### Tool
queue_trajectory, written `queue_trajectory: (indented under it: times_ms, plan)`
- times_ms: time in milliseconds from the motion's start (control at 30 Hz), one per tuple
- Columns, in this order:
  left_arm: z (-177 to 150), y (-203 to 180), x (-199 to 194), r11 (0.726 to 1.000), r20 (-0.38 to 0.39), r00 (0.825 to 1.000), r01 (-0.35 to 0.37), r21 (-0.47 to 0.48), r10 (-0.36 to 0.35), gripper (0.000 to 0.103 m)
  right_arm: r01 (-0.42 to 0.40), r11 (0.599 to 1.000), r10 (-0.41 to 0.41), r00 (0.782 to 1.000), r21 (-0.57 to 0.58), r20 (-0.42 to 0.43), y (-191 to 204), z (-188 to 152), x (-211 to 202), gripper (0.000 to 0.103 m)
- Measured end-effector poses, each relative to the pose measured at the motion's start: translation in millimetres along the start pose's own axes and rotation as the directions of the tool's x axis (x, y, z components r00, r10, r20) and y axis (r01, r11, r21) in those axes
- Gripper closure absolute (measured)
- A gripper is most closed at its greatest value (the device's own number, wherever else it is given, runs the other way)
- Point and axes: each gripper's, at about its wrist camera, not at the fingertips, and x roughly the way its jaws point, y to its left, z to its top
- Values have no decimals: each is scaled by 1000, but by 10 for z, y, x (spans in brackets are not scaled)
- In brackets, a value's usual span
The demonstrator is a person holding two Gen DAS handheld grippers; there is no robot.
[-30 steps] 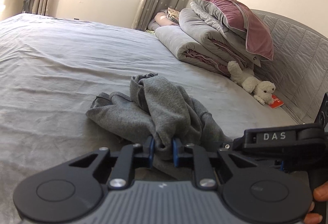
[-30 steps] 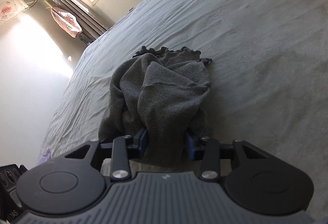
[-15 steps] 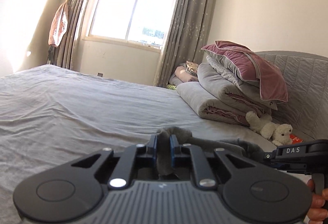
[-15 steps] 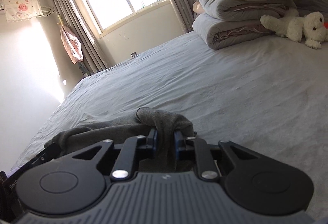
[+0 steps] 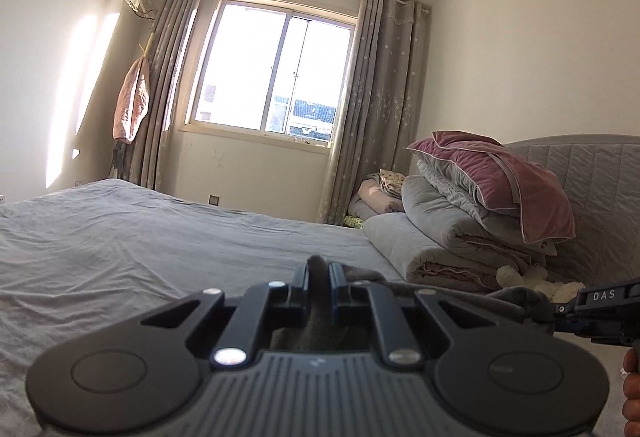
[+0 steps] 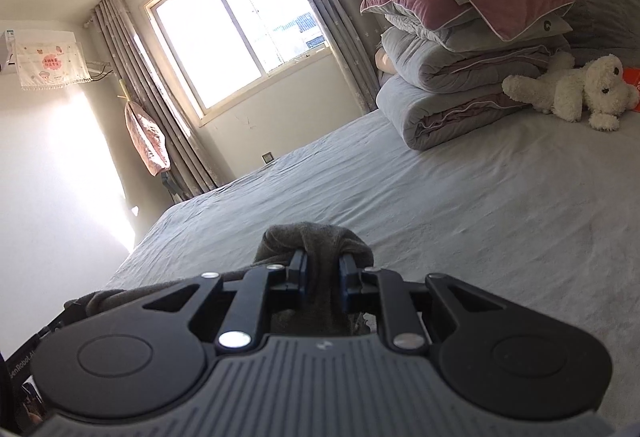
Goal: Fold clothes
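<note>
Both grippers hold one grey garment (image 6: 312, 237) lifted off the bed (image 6: 480, 197), apparently to spread it before folding.

The left gripper (image 5: 319, 277) has its fingers clenched on a bunched edge of the cloth, and the right gripper (image 6: 323, 271) grasps another bunch of it. The cloth runs slack between them, with most of it hanging out of sight below. Both tools point nearly level across the bed toward the window (image 5: 276, 65), side by side and near each other; the right one appears at the left camera's right edge. Folded quilts (image 6: 460, 77) and a plush dog (image 6: 576, 85) lie well apart at the headboard.
</note>
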Motion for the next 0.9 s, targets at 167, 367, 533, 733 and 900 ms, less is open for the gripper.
queue_trajectory:
  times_ms: [167,367,533,733,900]
  plan:
    - [-198,141,319,999,-101,994,-44,-2,43,93,17,999,-19,998,-47,-61,30,-130,252,86]
    - [-525,288,662,996,-211,973,-88,22,90,91,35,994,-51,987,-108,-154,16,-418,647,83]
    - [-645,419,741,995,-278,956,-100,-26,89,76,42,996,-59,973,-78,-221,-69,-600,753,73]
    - [-634,582,649,989,-343,939,-68,-128,21,26,20,999,-28,958,-30,-287,-72,-596,567,21]
    - [-697,695,609,991,-416,909,-27,-134,-31,21,-8,1000,3,914,-9,-406,-48,-708,473,14]
